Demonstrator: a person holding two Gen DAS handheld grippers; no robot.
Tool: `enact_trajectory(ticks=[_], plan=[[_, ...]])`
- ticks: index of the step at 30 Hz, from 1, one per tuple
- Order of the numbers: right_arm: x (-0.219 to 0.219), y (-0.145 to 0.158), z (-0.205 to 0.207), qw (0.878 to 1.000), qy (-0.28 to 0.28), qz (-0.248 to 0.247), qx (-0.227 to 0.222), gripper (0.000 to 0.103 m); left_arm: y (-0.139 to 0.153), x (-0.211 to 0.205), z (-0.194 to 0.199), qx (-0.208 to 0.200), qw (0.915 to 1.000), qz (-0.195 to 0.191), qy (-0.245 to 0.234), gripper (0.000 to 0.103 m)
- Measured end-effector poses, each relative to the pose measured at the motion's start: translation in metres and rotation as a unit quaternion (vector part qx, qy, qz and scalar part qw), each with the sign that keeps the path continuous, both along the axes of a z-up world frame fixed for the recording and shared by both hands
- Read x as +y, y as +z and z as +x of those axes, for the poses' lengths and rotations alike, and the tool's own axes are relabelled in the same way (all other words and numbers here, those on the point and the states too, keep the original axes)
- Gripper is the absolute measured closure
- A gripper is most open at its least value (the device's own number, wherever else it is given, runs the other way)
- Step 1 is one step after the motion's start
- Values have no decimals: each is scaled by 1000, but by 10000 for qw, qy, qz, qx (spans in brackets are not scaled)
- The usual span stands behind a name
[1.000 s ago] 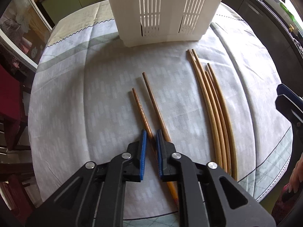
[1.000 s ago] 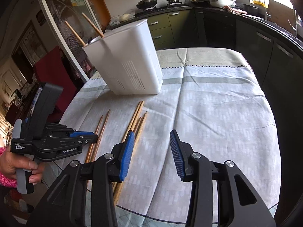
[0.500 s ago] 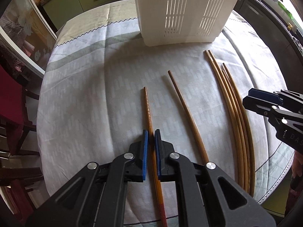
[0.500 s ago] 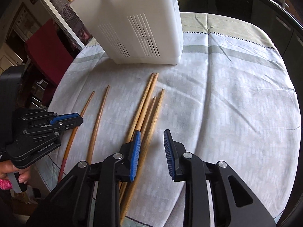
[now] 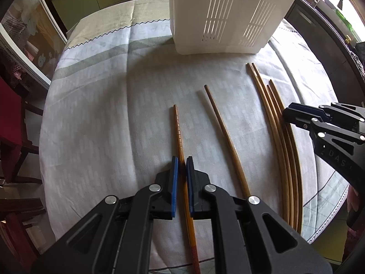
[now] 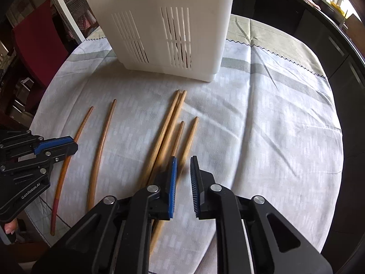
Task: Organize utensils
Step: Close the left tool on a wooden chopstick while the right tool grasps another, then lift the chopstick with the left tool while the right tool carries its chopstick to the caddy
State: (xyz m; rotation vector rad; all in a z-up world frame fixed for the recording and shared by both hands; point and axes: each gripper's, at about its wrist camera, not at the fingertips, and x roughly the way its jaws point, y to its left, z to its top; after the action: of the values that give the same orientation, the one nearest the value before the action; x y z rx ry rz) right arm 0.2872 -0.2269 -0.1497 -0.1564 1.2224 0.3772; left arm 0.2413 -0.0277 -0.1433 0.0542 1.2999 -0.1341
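Note:
My left gripper [image 5: 181, 163] is shut on a reddish ridged chopstick [image 5: 178, 130] that lies on the tablecloth; it also shows in the right wrist view [image 6: 68, 159]. A plain brown chopstick [image 5: 224, 134] lies just to its right. Several pale chopsticks [image 5: 277, 123] lie in a bundle further right. My right gripper [image 6: 183, 163] is narrowly open over the rightmost of that bundle [image 6: 189, 137], with a stick between its jaws. The white slotted utensil holder [image 5: 225, 13] stands at the far side of the table.
The round table [image 5: 91, 125] has a pale patterned cloth. A red chair [image 6: 38, 38] stands at the left. Dark kitchen cabinets [image 6: 319, 34] run along the right. The table's near edge [image 5: 328, 235] is close behind the chopstick ends.
My left gripper has shut on the ridged chopstick after sliding left off the plain one. My right gripper has dropped toward the pale bundle and narrowed its jaws.

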Motion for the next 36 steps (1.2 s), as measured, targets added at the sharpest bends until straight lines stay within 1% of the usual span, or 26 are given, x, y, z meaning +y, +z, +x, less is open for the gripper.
enact_trajectory(ticks=[4, 7, 10, 13, 14, 15, 17, 19, 22, 25, 31, 36], plan=[[-2, -3, -4, 10000, 31, 14, 46, 90, 0, 0, -1, 19, 10000, 23, -60, 95], [8, -4, -5, 9996, 154, -220, -13, 88, 0, -2, 2, 42, 9999, 85, -63, 95], [10, -3, -3, 9996, 167, -231, 3, 88, 0, -8, 4, 49, 9998, 176, -88, 93], [10, -3, -5, 9997, 127, -195, -87, 92, 0, -8, 6, 87, 9998, 162, -67, 91], [8, -3, -6, 9998, 74, -135, -99, 94, 0, -7, 6, 97, 9998, 149, -53, 91], [5, -3, -6, 10000, 22, 36, -60, 96, 1, -8, 7, 101, 9999, 134, -38, 91], [-5, -1, -6, 9994, -85, 343, 14, 96, 1, -7, 8, 111, 9999, 74, 6, 91], [-12, 6, -7, 9984, -155, 543, -42, 96, 1, -5, 8, 129, 9999, 4, 23, 96], [-23, 22, -12, 9953, -240, 924, -177, 96, 3, 0, 8, 197, 9997, -169, 25, 97], [-38, 46, -24, 9904, -315, 1264, -467, 96, 16, 4, 5, 38, 9996, -263, 10, 97], [-74, 95, -57, 9755, -448, 1776, -1218, 96, 65, 9, -11, -546, 9977, -382, -107, 97], [-91, 118, -80, 9647, -447, 2087, -1544, 96, 101, 10, -31, -1021, 9934, -475, -198, 97]])
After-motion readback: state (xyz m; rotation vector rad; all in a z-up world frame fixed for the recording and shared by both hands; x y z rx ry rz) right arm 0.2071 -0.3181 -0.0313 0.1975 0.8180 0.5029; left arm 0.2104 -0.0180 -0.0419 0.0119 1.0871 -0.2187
